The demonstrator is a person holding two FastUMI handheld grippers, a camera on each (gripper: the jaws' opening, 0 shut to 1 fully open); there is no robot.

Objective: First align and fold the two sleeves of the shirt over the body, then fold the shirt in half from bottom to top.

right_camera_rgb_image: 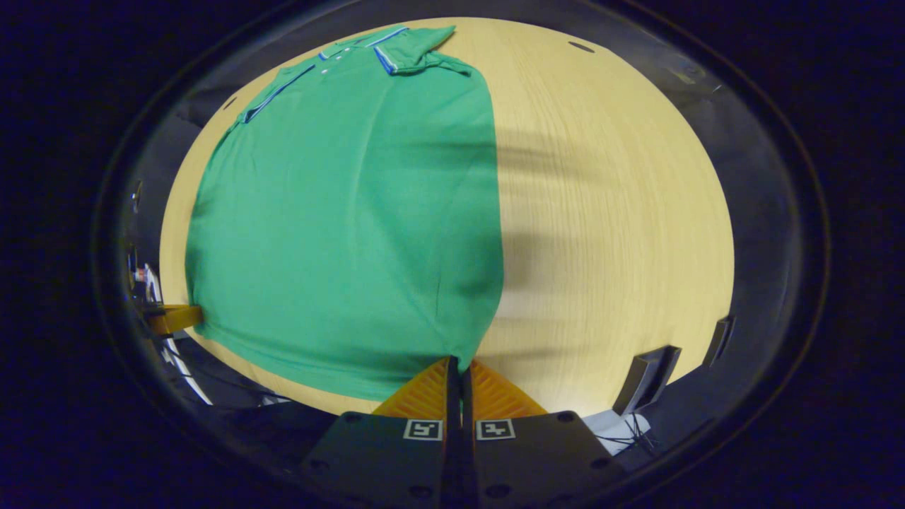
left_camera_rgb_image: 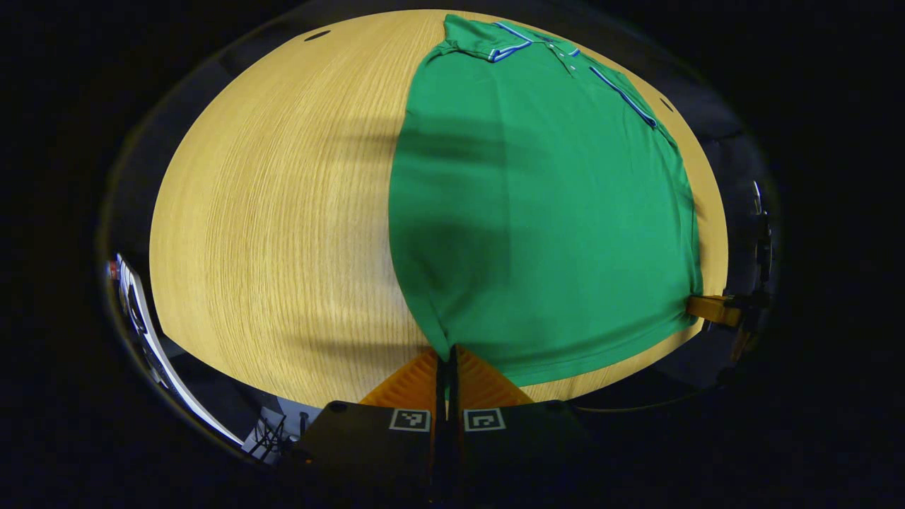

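Two claws, left (left_camera_rgb_image: 450,351) and right (right_camera_rgb_image: 460,362), each pinch one green shirt's (left_camera_rgb_image: 537,212) bottom corners on one table (left_camera_rgb_image: 283,212)

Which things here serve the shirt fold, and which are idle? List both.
In use: the green collared polo shirt, the left tool and the right tool, each shut on a bottom corner.
Idle: the pale wooden table, the dark block at its edge.

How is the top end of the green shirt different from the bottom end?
The top end of the shirt has a collar with striped trim and small buttons; the bottom end is a plain hem. The top end lies far across the table, touched by nothing; the bottom end is pinched at its corners by the left gripper and right gripper. Both are green.
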